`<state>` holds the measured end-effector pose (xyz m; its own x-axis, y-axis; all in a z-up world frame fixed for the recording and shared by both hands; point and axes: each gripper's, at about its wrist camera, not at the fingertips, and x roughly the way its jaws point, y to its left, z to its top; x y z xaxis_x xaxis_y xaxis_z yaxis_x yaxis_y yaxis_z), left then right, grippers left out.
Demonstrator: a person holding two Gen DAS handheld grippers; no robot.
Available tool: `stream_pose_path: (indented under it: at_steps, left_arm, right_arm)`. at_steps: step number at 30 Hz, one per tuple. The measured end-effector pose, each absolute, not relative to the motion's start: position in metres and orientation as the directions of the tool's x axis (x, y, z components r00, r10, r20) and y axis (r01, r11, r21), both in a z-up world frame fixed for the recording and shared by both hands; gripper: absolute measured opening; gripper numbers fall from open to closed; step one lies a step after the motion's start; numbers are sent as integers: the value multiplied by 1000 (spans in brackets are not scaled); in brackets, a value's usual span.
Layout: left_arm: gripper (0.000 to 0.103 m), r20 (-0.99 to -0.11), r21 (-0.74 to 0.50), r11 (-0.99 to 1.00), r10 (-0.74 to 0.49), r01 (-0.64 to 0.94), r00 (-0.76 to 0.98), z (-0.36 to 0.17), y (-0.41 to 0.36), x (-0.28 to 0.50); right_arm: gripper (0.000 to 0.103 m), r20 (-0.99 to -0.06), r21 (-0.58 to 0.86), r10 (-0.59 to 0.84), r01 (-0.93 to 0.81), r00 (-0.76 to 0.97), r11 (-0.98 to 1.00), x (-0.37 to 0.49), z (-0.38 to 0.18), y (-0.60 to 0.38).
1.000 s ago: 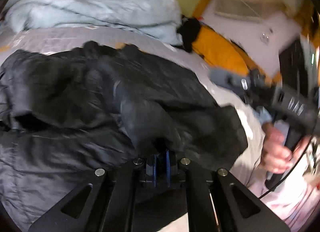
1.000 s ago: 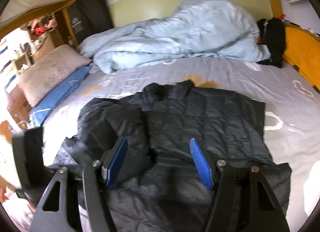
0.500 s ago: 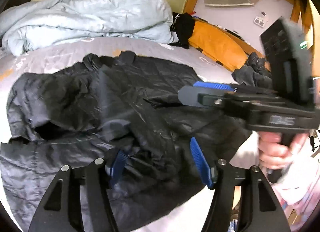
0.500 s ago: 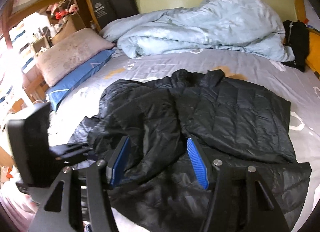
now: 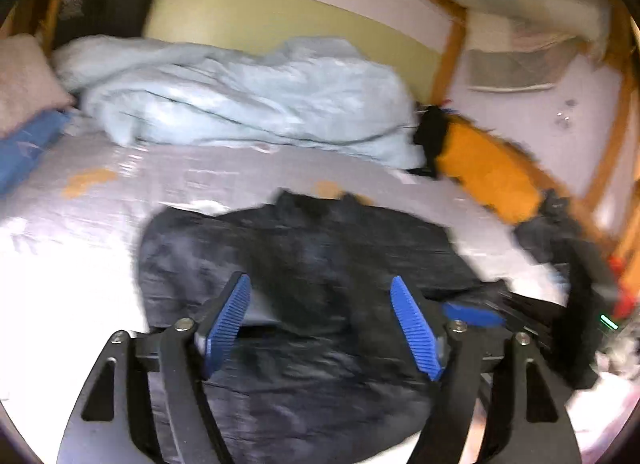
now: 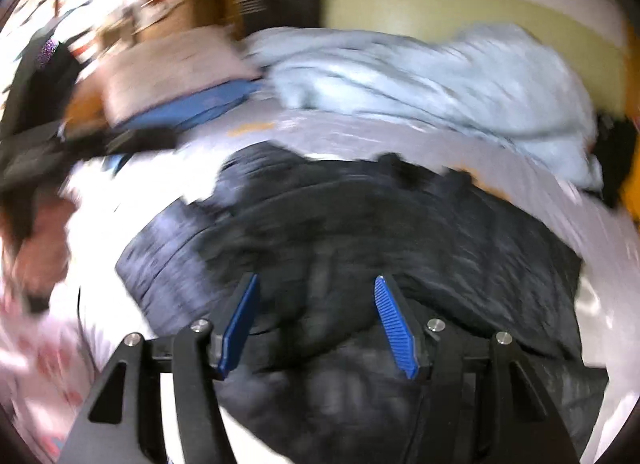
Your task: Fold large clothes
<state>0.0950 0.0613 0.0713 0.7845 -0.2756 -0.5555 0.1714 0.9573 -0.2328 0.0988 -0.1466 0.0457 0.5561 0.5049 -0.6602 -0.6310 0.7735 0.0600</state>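
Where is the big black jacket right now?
The black jacket lies spread on the grey bed sheet, just ahead of both open tools, with the light blue duvet bunched behind it.

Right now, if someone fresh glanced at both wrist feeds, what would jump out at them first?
The black puffer jacket spread across the middle of the grey bedsheet, filling the foreground of both views. Over it, the left gripper and right gripper both stand open with blue pads apart, holding nothing. Behind, a rumpled pale blue duvet is heaped along the far wall side of the bed.
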Motion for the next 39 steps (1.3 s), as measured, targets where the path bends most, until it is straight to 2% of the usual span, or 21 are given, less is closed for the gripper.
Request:
stream_pose_path:
  at_steps: [4, 7, 8, 9, 11, 12, 14, 21, 24, 26, 31, 39]
  left_arm:
    - [74, -585, -235, 963, -247, 130, 772, 60, 70, 105]
    - [74, -593, -244, 964, -237, 109, 770, 57, 74, 104]
    - [75, -598, -244, 964, -231, 101, 768, 56, 75, 105]
    - [75, -601, -247, 965, -227, 92, 766, 55, 78, 105]
    - [75, -601, -261, 962, -225, 78, 767, 54, 82, 105]
    - [75, -594, -269, 961, -218, 64, 774, 54, 84, 105]
    - [75, -579, -282, 958, -212, 51, 788, 56, 88, 103]
    - [76, -598, -287, 958, -196, 21, 777, 49, 95, 110]
    - [76, -606, -292, 956, -172, -17, 777, 41, 98, 114]
    - [76, -620, -288, 957, -167, -24, 767, 36, 97, 117]
    - [76, -654, -273, 961, -148, -48, 742, 24, 97, 126]
    - [76, -654, -267, 962, -137, -58, 744, 24, 98, 126]
  right_arm:
    - [60, -702, 62, 501, -657, 507, 751, 88, 26, -123]
    - [60, -749, 20, 421, -617, 512, 786, 95, 1, -116]
    - [57, -756, -12, 384, -598, 530, 801, 96, -4, -115]
    - [52, -751, -41, 353, -574, 557, 818, 98, -6, -117]
    - [21, -739, -71, 307, -522, 600, 850, 104, -4, -125]
    - [15, -736, -71, 287, -490, 614, 869, 109, -2, -131]
    - [10, -728, -33, 264, -417, 633, 908, 124, 5, -148]
    - [9, -644, -21, 109, -160, 757, 987, 168, 43, -229]
    - [9, -606, -134, -53, -36, 794, 990, 190, 44, -255]
    - [8, -596, -201, -110, -15, 795, 980, 201, 38, -261]
    - [9, -708, -102, -71, -3, 703, 995, 220, 23, -278]
    - [14, -732, -50, -47, 15, 680, 999, 216, 25, -286]
